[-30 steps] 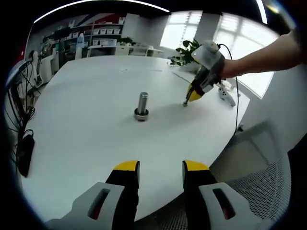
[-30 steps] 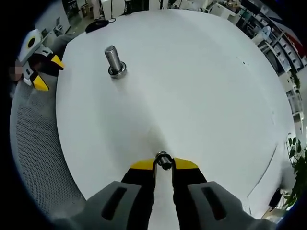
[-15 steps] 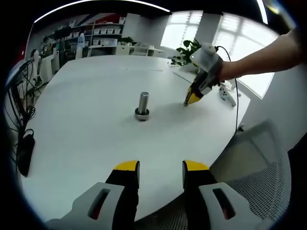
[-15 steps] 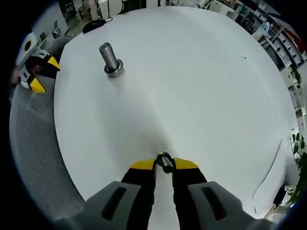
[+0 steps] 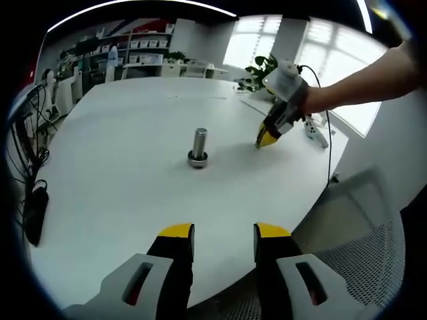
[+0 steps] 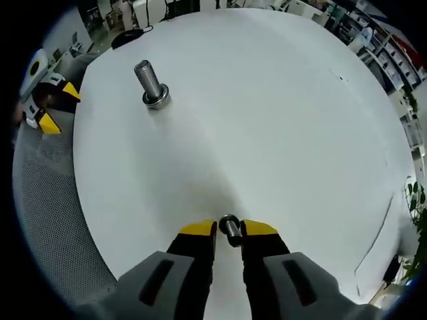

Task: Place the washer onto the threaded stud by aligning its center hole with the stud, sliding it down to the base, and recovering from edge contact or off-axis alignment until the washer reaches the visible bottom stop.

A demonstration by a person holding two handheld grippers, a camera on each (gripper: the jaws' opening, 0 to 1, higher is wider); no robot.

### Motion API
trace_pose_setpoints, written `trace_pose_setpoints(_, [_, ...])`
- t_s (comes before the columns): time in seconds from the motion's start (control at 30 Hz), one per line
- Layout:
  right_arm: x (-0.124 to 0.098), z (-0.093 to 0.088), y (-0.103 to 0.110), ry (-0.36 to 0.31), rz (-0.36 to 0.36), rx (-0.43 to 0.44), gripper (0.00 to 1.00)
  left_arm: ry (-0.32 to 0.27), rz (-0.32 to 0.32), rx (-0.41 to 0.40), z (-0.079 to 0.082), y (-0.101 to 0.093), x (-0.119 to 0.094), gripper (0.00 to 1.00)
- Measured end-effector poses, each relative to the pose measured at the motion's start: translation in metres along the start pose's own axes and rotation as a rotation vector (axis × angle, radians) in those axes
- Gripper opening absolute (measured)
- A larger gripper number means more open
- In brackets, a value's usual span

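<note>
the right hand-held gripper [image 6: 229,229], seen in the left gripper view [image 5: 267,139] beyond the stud, has lifted slightly off the white surface [image 6: 267,120] over the last second, its yellow-tipped jaws drawn narrow on the washer [image 6: 229,225], a small grey metal ring held on edge between them. in the right gripper view the threaded stud [image 6: 150,83] has drifted a little up and left, which reads as the camera moving with the hand and not the stud moving; the pickup therefore looks complete and the carry toward the stud appears to be beginning, with washer and stud well apart. the stud [image 5: 199,147] is a short, upright, dull-silver cylinder with fine threads, rising from a wider round collar that forms the bottom stop. the left hand-held gripper [image 5: 223,235] hangs near the surface edge, its jaws spread wide and empty, unchanged in position. the surface is smooth, matt and rounded at its rim, and a grey mesh chair [image 5: 363,220] stands beside it. the washer's hole is too small to judge for alignment here.
</note>
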State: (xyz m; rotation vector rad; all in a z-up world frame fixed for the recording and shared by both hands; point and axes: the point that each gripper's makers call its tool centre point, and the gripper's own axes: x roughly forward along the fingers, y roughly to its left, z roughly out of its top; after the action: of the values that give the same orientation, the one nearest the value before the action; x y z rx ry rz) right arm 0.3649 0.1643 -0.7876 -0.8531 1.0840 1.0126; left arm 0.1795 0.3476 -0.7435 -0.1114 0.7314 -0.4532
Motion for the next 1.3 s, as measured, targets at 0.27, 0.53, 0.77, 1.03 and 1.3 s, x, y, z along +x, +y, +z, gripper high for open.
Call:
trace_pose_setpoints(0.27, [0.002, 0.001, -0.002, 0.006, -0.012, 0.003, 0.18, -0.005, -0.001, -0.004, 0.001, 0.000, -0.001, 0.34])
trace_pose_setpoints(0.53, [0.002, 0.001, -0.001, -0.001, -0.013, 0.020, 0.22, -0.010, -0.006, -0.008, 0.002, 0.000, -0.001, 0.34])
trace_pose_setpoints(0.77, [0.000, -0.004, -0.001, -0.016, -0.020, 0.033, 0.24, -0.010, -0.006, -0.008, 0.002, 0.000, -0.001, 0.34])
trace_pose_setpoints(1.03, [-0.008, -0.013, 0.001, -0.052, -0.031, 0.062, 0.25, -0.006, -0.006, -0.008, 0.001, -0.001, 0.000, 0.34])
trace_pose_setpoints(1.3, [-0.017, -0.020, 0.006, -0.107, -0.053, 0.094, 0.27, 0.005, -0.009, -0.005, -0.001, -0.002, 0.000, 0.34])
